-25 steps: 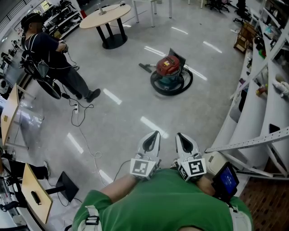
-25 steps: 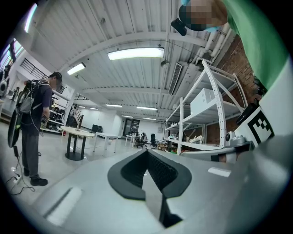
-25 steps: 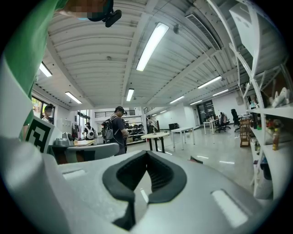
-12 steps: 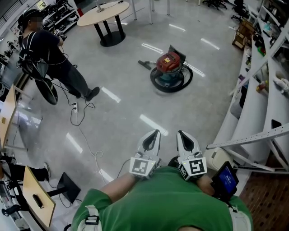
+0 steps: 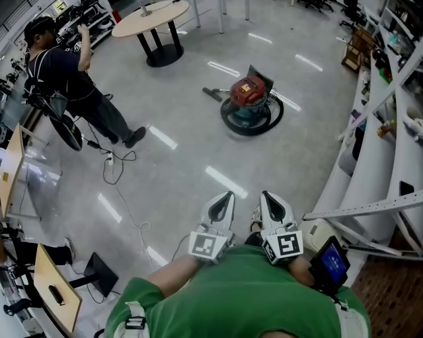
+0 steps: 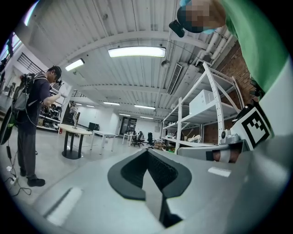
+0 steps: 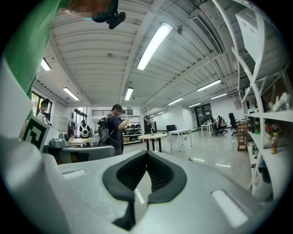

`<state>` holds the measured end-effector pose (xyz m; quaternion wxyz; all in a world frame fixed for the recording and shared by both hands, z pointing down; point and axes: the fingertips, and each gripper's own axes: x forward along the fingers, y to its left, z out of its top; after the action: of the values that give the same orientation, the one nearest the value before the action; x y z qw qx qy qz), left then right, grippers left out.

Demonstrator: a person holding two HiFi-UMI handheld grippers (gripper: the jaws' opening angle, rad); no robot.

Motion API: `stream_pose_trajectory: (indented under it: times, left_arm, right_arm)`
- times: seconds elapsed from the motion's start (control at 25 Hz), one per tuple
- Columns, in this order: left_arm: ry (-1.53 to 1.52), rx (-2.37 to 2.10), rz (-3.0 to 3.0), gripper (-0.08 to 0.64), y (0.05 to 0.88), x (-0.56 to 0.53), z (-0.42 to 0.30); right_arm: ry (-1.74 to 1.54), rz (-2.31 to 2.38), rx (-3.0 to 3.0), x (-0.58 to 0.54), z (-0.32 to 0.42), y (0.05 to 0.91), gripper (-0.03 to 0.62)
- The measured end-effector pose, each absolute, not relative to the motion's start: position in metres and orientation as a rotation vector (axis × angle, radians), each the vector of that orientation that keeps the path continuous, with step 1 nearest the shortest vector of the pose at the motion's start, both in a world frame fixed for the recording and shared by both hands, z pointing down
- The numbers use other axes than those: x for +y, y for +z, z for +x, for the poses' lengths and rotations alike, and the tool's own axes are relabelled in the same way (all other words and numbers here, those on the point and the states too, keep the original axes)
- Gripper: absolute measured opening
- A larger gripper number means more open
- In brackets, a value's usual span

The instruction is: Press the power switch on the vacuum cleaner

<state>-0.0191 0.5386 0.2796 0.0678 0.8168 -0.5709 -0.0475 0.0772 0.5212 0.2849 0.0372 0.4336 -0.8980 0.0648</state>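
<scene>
I hold the left gripper (image 5: 221, 206) and right gripper (image 5: 273, 208) side by side at my chest. Both have their jaws pressed together on nothing, which suits poking a switch. The vacuum cleaner (image 5: 250, 105) stands well apart across the floor (image 5: 192, 165). I judge the approach not yet made.

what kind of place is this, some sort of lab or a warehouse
Most likely a large open lab or workshop hall rather than a warehouse. It has a wide polished grey floor, tall white shelving racks stocked with small items along the right side, and a round table beyond the vacuum cleaner.
</scene>
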Motion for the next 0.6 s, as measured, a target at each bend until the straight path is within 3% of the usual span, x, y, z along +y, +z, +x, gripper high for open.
stream_pose_trajectory:
  times: [0.6]
  left_arm:
    - [-0.051, -1.934, 2.481, 0.005, 0.269, 0.411, 0.008]
  right_arm:
    - [0.007, 1.254, -2.791, 0.387, 0.101, 0.268, 0.003]
